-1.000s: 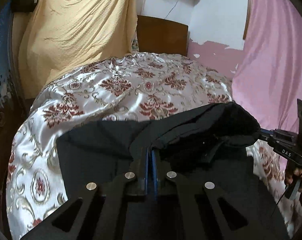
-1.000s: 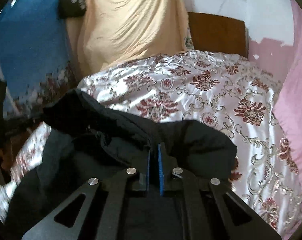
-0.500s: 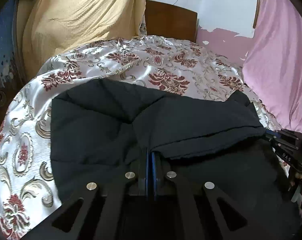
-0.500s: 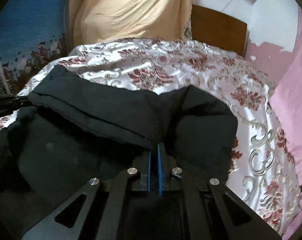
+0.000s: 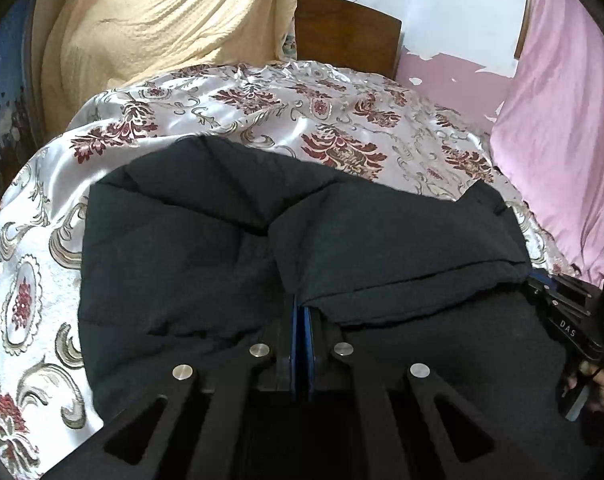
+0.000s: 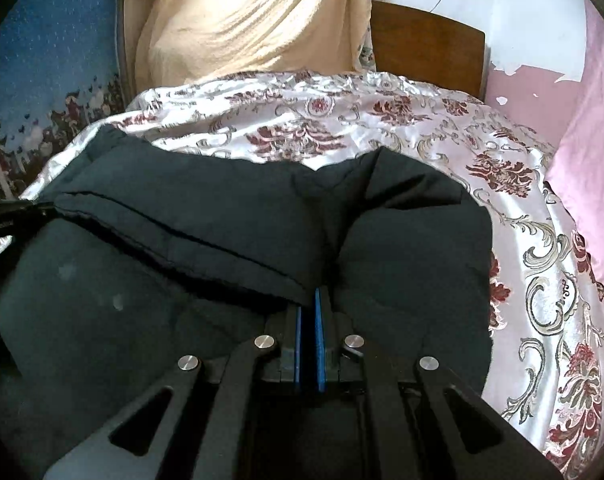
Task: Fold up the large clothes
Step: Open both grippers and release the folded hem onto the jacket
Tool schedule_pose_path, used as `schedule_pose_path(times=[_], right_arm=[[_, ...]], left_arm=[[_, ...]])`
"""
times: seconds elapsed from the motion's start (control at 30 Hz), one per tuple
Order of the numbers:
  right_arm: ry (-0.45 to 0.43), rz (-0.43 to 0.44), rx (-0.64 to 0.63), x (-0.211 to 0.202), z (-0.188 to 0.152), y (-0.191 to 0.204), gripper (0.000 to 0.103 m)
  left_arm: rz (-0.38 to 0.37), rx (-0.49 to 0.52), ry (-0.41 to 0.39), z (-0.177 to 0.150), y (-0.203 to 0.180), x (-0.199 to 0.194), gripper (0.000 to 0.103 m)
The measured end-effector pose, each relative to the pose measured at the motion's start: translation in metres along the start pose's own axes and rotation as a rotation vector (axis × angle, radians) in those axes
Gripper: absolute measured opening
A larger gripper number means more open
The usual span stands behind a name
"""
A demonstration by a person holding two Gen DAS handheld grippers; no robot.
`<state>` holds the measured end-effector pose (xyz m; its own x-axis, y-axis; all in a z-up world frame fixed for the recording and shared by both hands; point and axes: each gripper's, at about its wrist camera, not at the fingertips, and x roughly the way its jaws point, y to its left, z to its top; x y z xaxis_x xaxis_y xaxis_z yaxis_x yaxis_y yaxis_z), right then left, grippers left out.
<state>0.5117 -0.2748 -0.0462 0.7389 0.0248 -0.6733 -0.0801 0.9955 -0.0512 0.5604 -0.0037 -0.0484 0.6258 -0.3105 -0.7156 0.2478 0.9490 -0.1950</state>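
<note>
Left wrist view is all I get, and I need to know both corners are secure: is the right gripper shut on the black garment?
Observer: Yes, the right gripper is shut on the black garment, pinching its folded edge.
Operator: What lies to the right of that gripper?
Observer: The garment's rounded end, then bare floral bedspread.
Operator: Anything on the far left there?
Observer: A blue patterned cloth hangs beside the bed.

Home bedroom, bed [image 5: 262, 120] with floral satin bedspread, wooden headboard [image 5: 346, 32]

Right gripper [image 6: 310, 304] jaws clamped on black garment [image 6: 230, 216] over bedspread [image 6: 542, 264]
</note>
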Motion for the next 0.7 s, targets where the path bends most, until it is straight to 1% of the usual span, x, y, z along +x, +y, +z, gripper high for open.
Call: schedule_pose_path(times=[0.13, 0.23, 0.3, 0.33, 0.37, 0.4, 0.43, 0.47, 0.5, 0.53, 0.6, 0.63, 0.67, 0.7], right_arm=[[-0.009, 0.048, 0.022, -0.013, 0.006, -0.008, 0.007], [0.008, 0.099, -0.005, -0.025, 0.010, -0.014, 0.007], [0.013, 0.129, -0.030, -0.035, 0.014, -0.020, 0.012], [0.006, 0.135, -0.036, -0.043, 0.017, -0.024, 0.019], [-0.006, 0.139, -0.031, -0.047, 0.021, -0.028, 0.031], [-0.026, 0.140, -0.014, -0.052, 0.029, -0.034, 0.037], [-0.045, 0.139, 0.011, -0.055, 0.038, -0.040, 0.044], [-0.063, 0.137, 0.038, -0.053, 0.049, -0.044, 0.044], [-0.072, 0.136, 0.059, -0.049, 0.058, -0.045, 0.044], [-0.078, 0.137, 0.092, -0.041, 0.071, -0.048, 0.044], [-0.074, 0.138, 0.166, -0.020, 0.090, -0.051, 0.044], [-0.069, 0.145, 0.194, -0.010, 0.095, -0.050, 0.044], [-0.062, 0.160, 0.217, 0.003, 0.102, -0.048, 0.044], [-0.059, 0.168, 0.221, 0.011, 0.103, -0.044, 0.043]], left_arm=[[-0.034, -0.035, 0.025, 0.012, 0.007, -0.011, 0.007], [-0.056, -0.034, 0.026, 0.018, 0.011, -0.024, 0.007], [-0.063, -0.020, -0.011, 0.023, 0.015, -0.040, 0.008], [-0.066, -0.015, -0.029, 0.026, 0.017, -0.045, 0.010], [-0.059, -0.004, -0.060, 0.032, 0.017, -0.049, 0.023], [-0.045, 0.003, -0.084, 0.039, 0.016, -0.051, 0.047], [-0.023, -0.005, -0.117, 0.048, 0.015, -0.052, 0.074], [-0.009, -0.026, -0.164, 0.059, 0.013, -0.052, 0.081], [-0.014, -0.044, -0.197, 0.071, 0.010, -0.048, 0.083], [-0.014, -0.057, -0.190, 0.083, 0.006, -0.039, 0.083], [-0.001, -0.088, -0.132, 0.104, -0.002, -0.015, 0.083], [0.000, -0.096, -0.110, 0.108, -0.005, -0.007, 0.083], [-0.014, -0.097, -0.077, 0.114, -0.010, 0.007, 0.083], [-0.030, -0.086, -0.060, 0.114, -0.014, 0.015, 0.082]])
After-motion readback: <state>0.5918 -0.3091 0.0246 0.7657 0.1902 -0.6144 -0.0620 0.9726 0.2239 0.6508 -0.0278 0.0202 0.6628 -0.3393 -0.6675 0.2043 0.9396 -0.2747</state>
